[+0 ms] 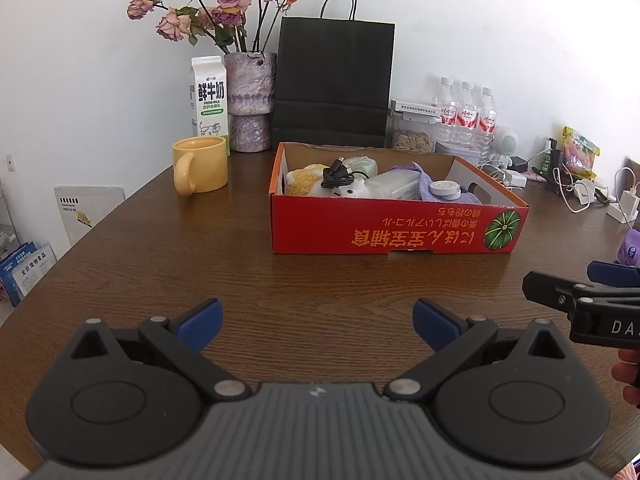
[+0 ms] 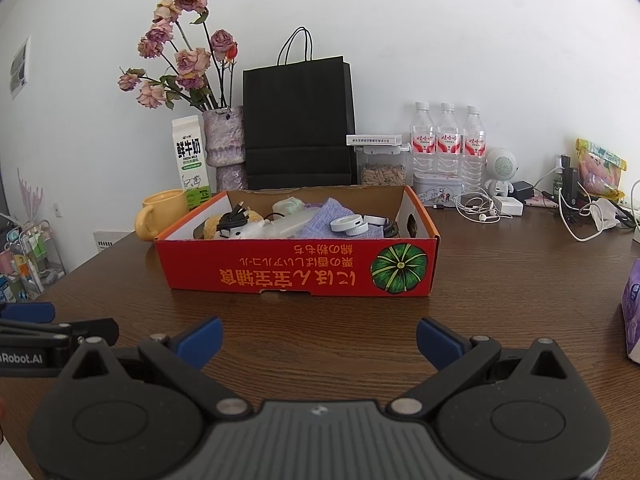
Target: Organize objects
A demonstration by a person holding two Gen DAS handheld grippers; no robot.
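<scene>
Red box — cable, purple cloth, white discs

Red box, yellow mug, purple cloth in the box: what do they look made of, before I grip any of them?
Red box: printed cardboard, going by the raw brown cut edges and folded flaps. Yellow mug: probably glazed ceramic, given its thick wall and soft sheen. Purple cloth: a woven or knitted fabric, seemingly soft, since it lies rumpled with visible texture. Both the left gripper and right gripper are open and empty.
</scene>
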